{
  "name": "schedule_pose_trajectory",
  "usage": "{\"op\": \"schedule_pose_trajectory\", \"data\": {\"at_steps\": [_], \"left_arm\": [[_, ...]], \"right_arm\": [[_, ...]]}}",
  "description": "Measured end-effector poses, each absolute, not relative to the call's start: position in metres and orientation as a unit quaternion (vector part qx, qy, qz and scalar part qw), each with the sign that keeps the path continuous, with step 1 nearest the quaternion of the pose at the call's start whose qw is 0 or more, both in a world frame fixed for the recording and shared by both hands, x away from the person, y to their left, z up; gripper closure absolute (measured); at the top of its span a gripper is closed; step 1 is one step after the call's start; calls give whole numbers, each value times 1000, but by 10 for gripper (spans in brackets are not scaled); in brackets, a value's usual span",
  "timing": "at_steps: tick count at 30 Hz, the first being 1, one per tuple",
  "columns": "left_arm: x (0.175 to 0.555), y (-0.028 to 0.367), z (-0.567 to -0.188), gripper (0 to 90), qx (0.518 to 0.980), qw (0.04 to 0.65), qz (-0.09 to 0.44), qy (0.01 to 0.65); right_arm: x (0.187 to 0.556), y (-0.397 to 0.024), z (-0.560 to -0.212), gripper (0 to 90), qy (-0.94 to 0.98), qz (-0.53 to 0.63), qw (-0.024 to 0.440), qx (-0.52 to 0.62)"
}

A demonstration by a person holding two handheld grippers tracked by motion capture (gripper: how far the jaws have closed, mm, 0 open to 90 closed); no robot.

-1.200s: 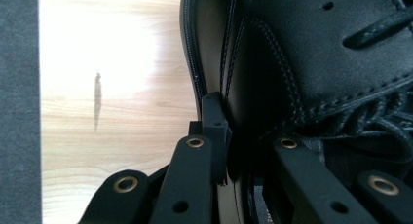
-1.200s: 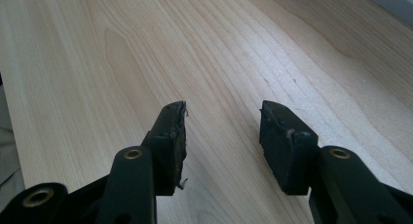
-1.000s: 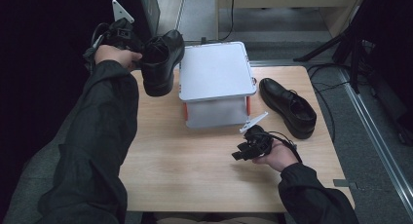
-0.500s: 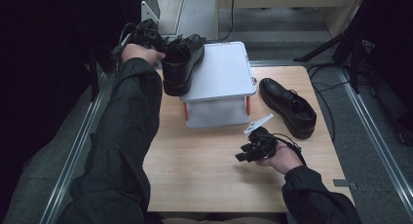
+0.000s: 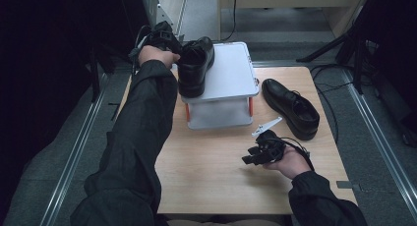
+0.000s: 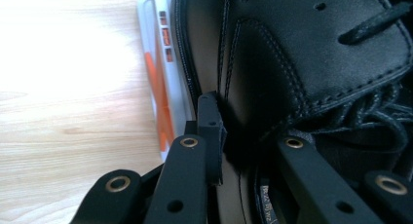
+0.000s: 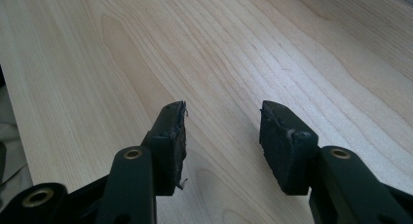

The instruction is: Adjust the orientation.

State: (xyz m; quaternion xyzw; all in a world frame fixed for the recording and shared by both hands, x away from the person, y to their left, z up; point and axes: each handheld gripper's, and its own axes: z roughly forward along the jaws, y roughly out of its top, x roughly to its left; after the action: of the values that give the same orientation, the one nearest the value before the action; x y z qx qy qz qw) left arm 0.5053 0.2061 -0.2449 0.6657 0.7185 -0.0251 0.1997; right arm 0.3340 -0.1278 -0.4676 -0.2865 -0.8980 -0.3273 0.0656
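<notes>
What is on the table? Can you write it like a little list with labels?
table: light wood
box: white, lid shut, orange clips, at the table's far side
shoe one: black, resting on the box lid
shoe two: black, on the table right of the box
left gripper: at shoe one's side, jaws just been opening, shoe wall between them
right gripper: open, nothing between the jaws, low over the wood

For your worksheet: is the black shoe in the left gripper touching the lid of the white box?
Touching. In the high view the shoe lies flat on the white box lid; the left gripper view shows its side against the lid's edge, no gap.
</notes>
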Motion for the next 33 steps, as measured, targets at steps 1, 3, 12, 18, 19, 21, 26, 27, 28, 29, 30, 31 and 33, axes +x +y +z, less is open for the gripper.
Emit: {"op": "schedule_pose_trajectory", "data": {"at_steps": [1,3,12,18,19,21,26,27,28,29,30,31,33], "left_arm": [[505,206,-245,793,664,203,-29,719],[504,205,-247,780,661,208,-34,720],[497,198,-254,758,665,217,-47,713],[493,198,-259,725,671,227,-47,704],[493,199,-259,716,673,227,-48,702],[493,200,-260,690,673,232,-50,701],[493,202,-260,598,685,220,-37,693],[493,202,-260,593,688,219,-35,691],[492,203,-260,586,689,220,-37,690],[492,204,-259,575,689,223,-39,688],[492,204,-259,569,691,221,-42,687],[492,204,-259,560,691,224,-43,686],[491,206,-256,530,689,235,-52,684]], "right_arm": [[334,-128,-468,529,-898,-327,66,-287],[334,-128,-468,529,-898,-327,66,-287],[334,-124,-468,528,-900,-323,65,-286],[335,-124,-469,528,-900,-322,64,-285],[335,-124,-469,528,-900,-322,64,-286],[335,-124,-469,527,-900,-322,64,-285],[336,-126,-469,525,-899,-323,63,-289],[336,-126,-469,525,-899,-324,63,-289],[336,-126,-469,524,-899,-323,62,-290],[337,-127,-469,525,-899,-323,62,-291],[337,-127,-469,524,-898,-322,63,-292],[337,-127,-469,524,-898,-321,63,-294],[337,-128,-469,524,-898,-321,63,-294]]}}
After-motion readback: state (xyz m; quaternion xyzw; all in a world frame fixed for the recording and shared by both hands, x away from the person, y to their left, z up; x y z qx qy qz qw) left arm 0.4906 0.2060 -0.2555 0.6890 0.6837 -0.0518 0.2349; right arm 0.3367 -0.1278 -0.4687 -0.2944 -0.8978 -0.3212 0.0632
